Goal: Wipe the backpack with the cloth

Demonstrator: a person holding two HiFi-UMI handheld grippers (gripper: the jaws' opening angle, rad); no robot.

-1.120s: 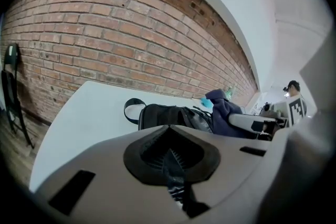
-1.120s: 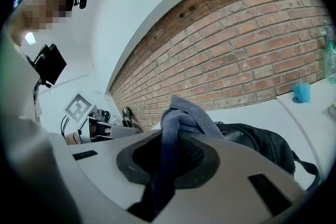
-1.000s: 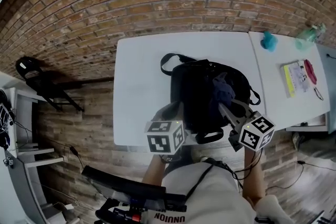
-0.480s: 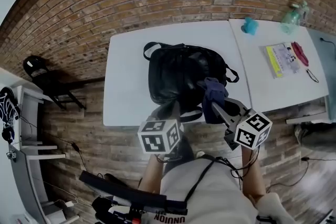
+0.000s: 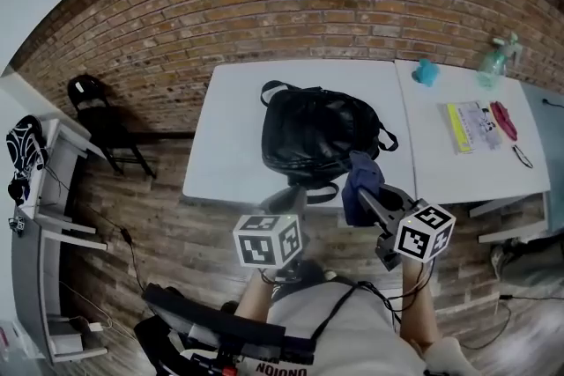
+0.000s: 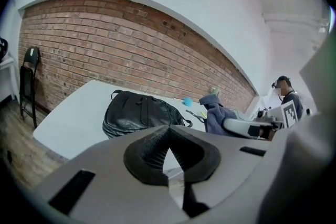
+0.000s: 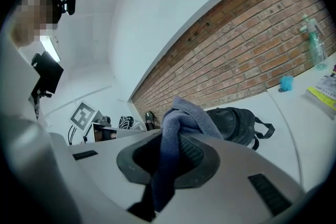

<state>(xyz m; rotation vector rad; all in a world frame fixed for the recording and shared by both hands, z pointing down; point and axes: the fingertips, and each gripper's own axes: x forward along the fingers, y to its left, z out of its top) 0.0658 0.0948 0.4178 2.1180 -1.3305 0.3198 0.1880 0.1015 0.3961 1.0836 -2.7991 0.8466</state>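
Cloth [image 5: 360,174] drawn back off backpack [image 5: 319,132] — right hand-held gripper [image 5: 364,196] clamps it.

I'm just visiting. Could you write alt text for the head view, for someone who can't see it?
From above, a black backpack lies on a white table by a brick wall. Near the table's front edge a person holds two grippers: the right gripper is shut on a blue cloth, and the left gripper is shut on nothing.

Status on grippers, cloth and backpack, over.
Left gripper shut, empty. Right gripper shut on blue-grey cloth, off white table's near edge. Black leather backpack on it, no contact. Nothing between.
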